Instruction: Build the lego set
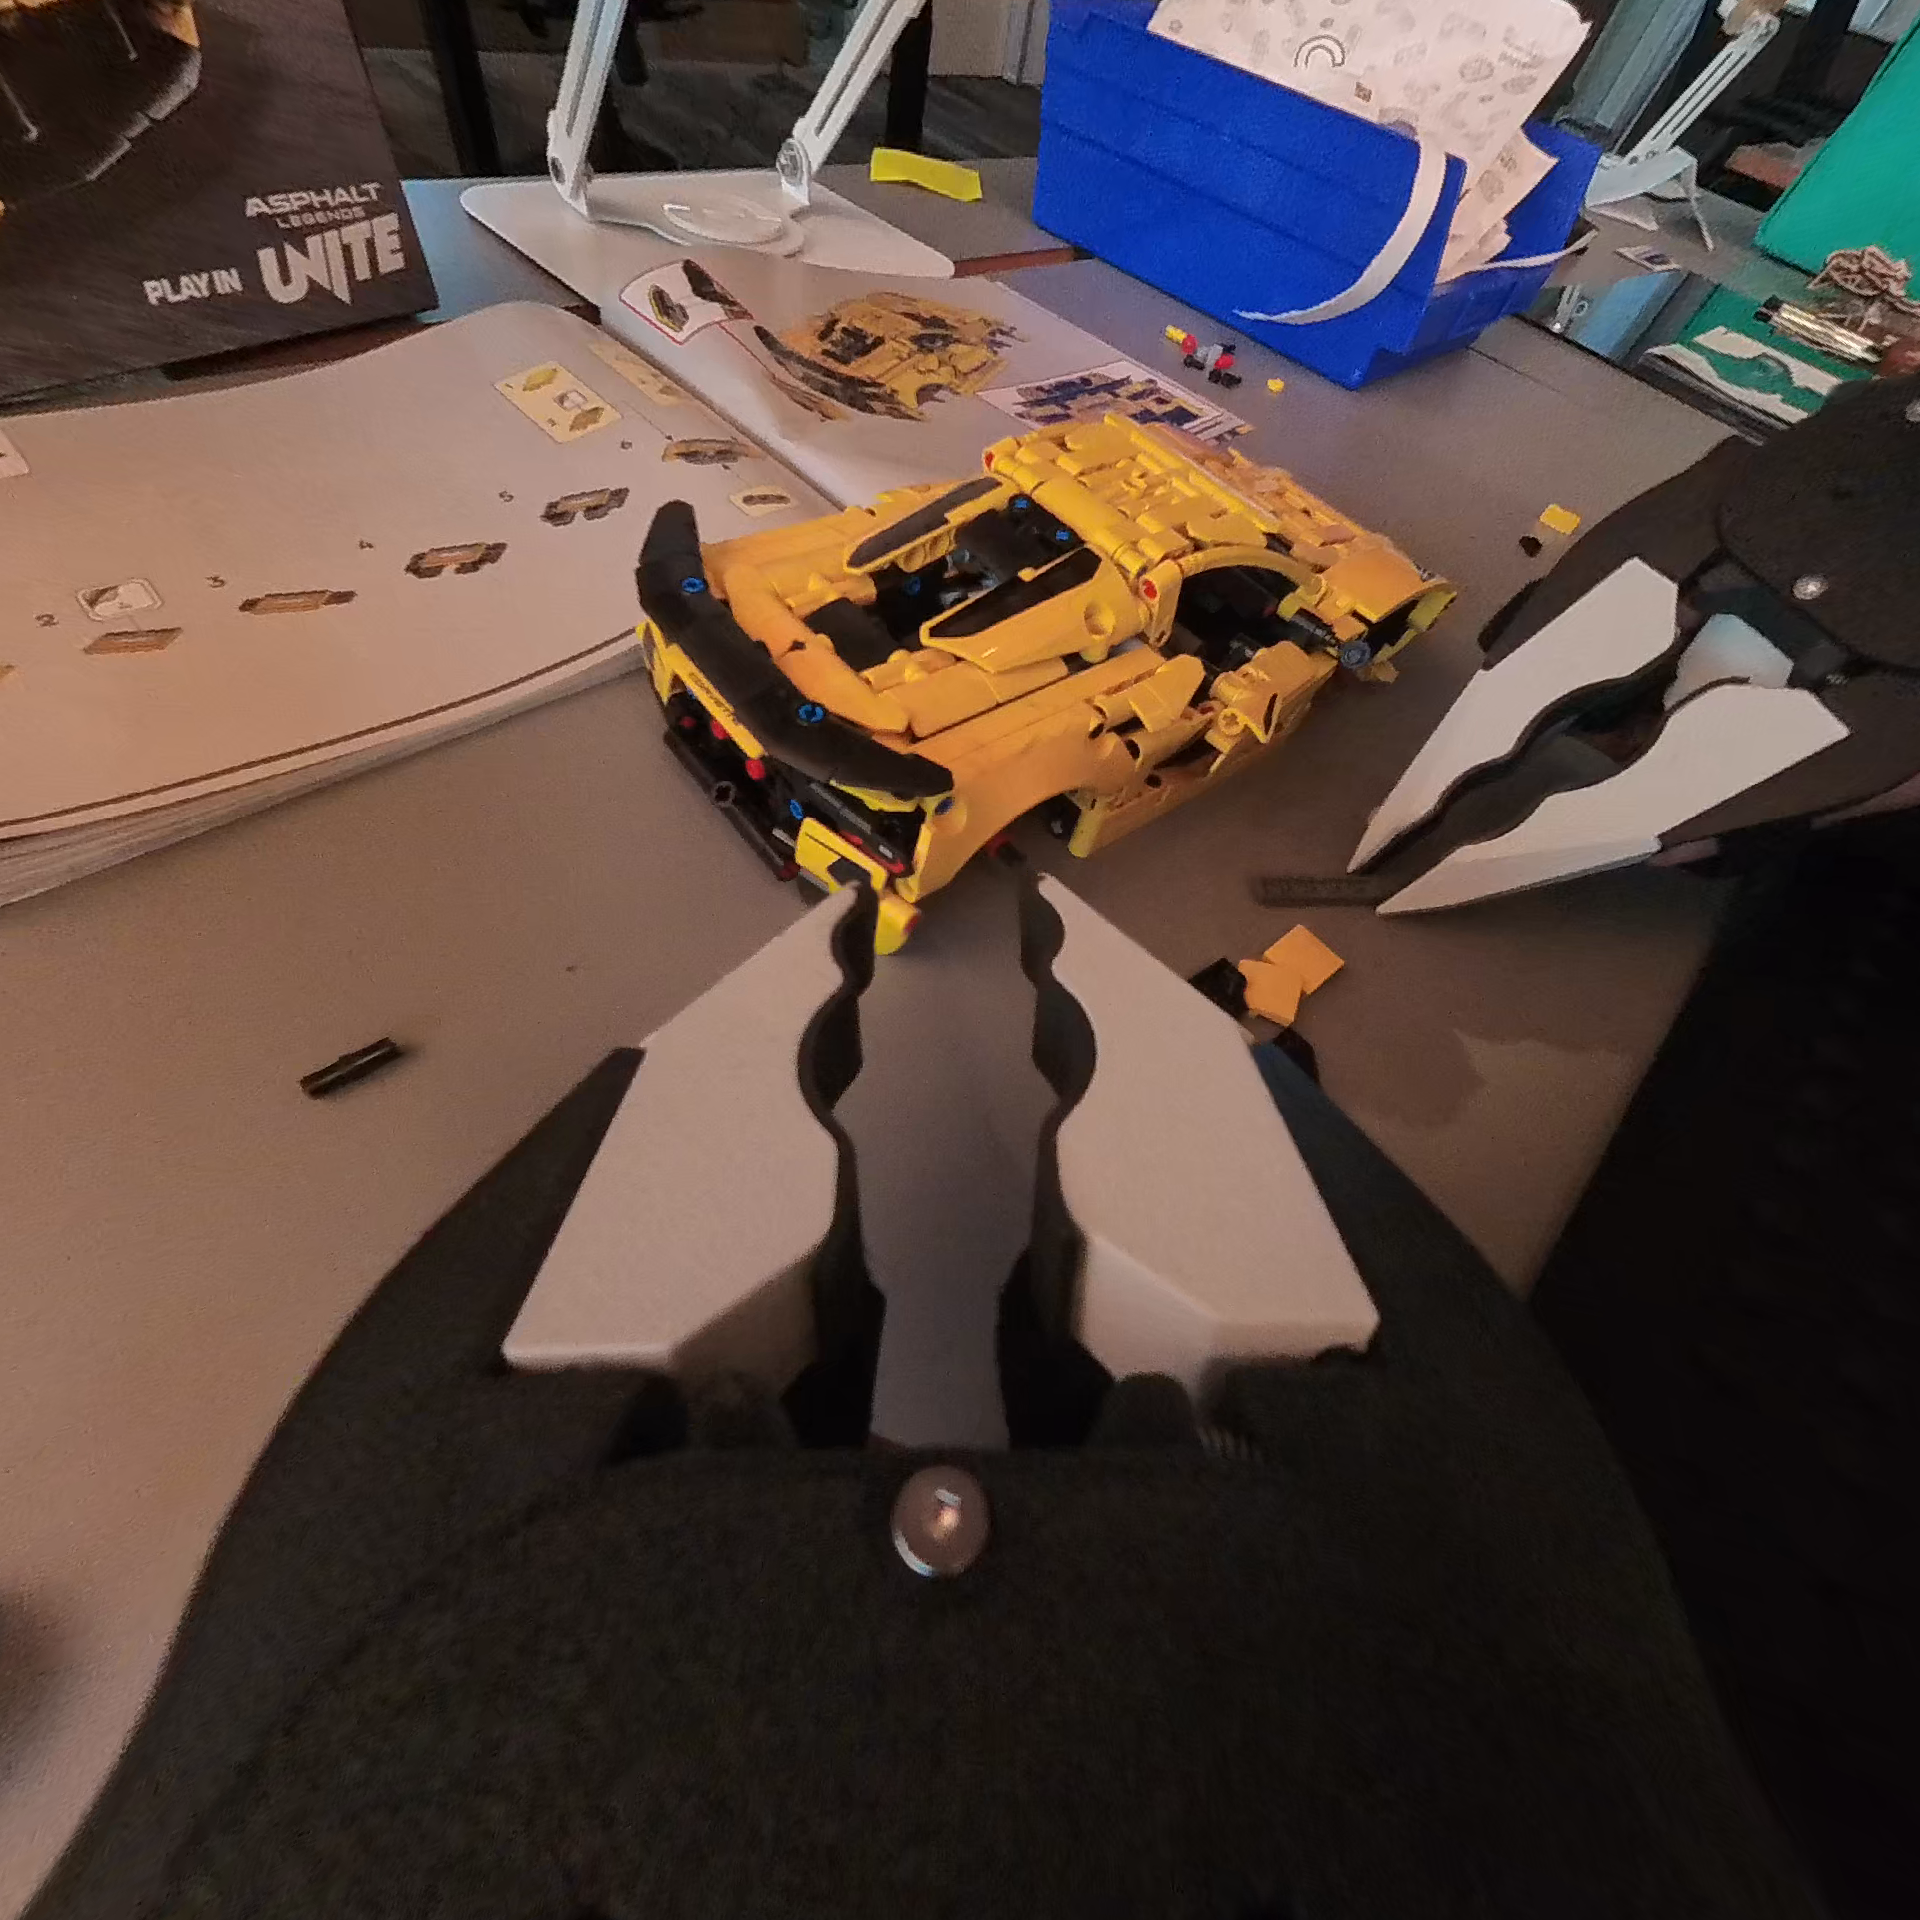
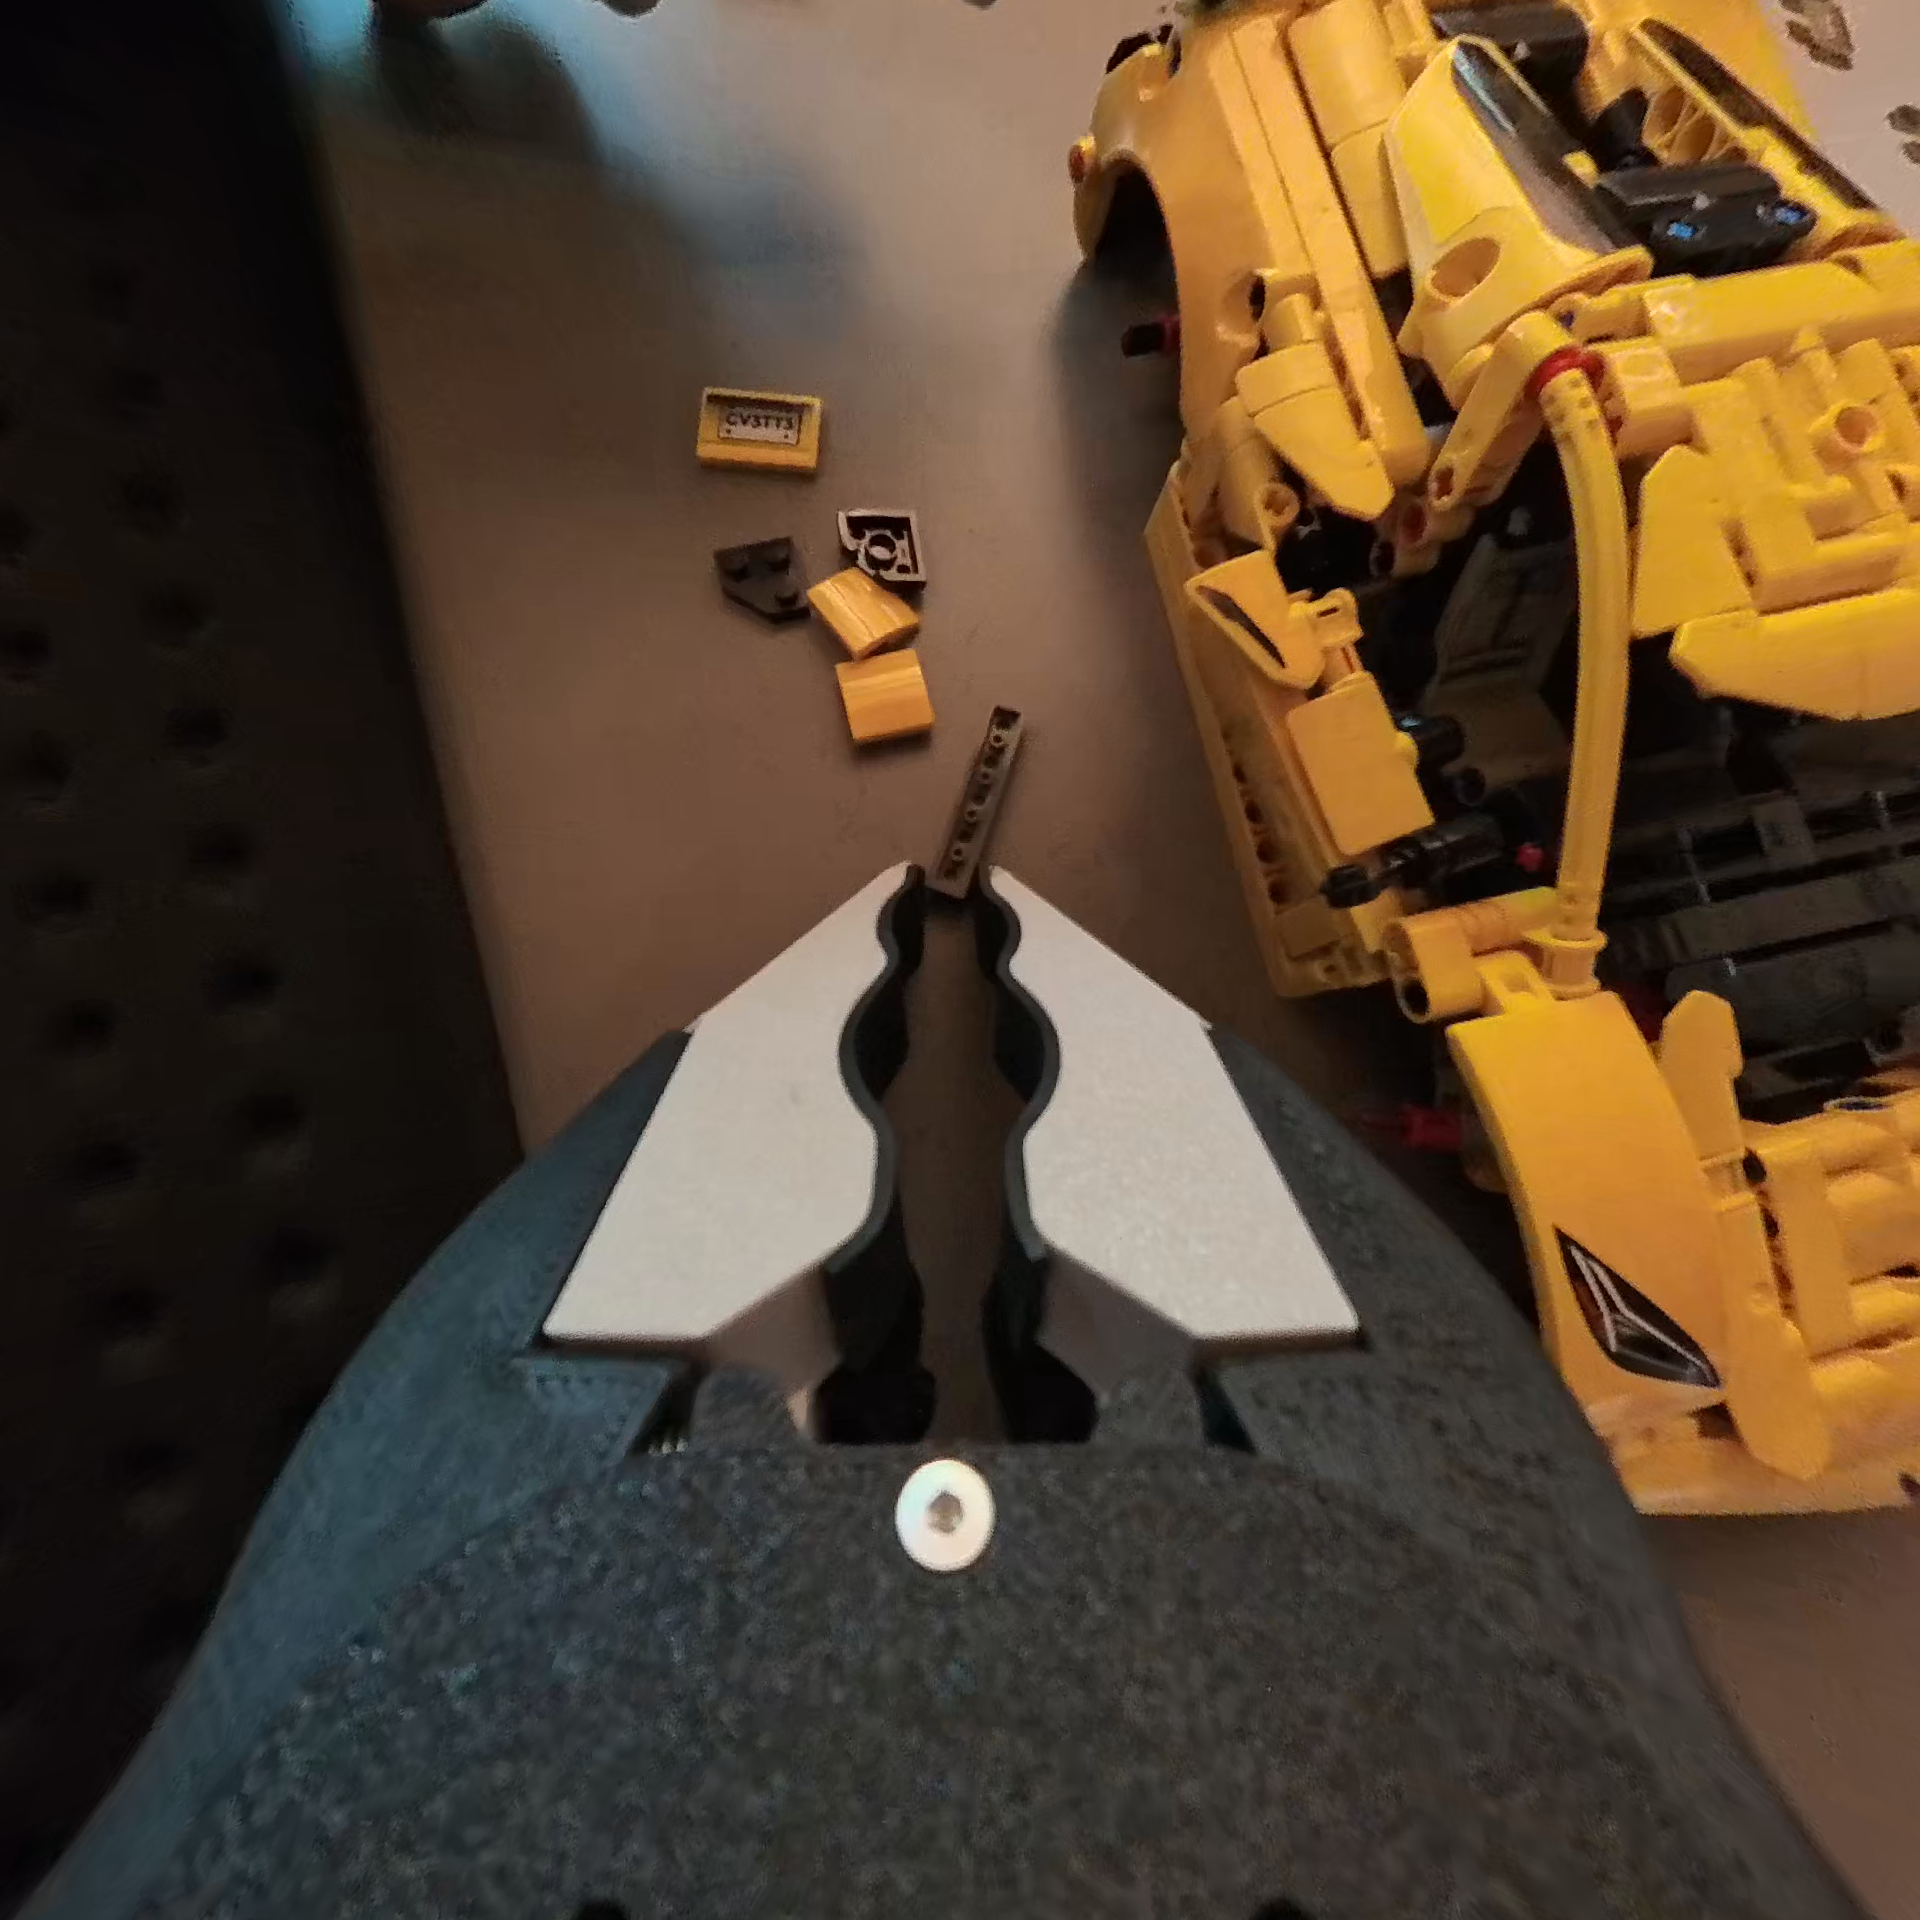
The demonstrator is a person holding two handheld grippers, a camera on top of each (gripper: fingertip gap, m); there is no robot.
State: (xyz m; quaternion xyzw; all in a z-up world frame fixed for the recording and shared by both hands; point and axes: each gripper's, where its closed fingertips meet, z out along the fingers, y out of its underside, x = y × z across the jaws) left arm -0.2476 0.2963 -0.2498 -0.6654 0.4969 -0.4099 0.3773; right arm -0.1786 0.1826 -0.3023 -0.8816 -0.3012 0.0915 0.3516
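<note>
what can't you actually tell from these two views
- Right claw: a thin black strip sits at its tips; the tips hide whether it is pinched or lies on the table.
- Yellow car: its far side is hidden by its own body in the left wrist view; the right wrist view's edge cuts it off.
- Blue bin: paper covers its contents.
- Open booklet: pictures too small.

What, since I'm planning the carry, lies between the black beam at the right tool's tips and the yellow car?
Nothing visible. Only bare table separates the black beam, at the right tool, from the yellow car; the loose pieces lie on the beam's other side.
</note>
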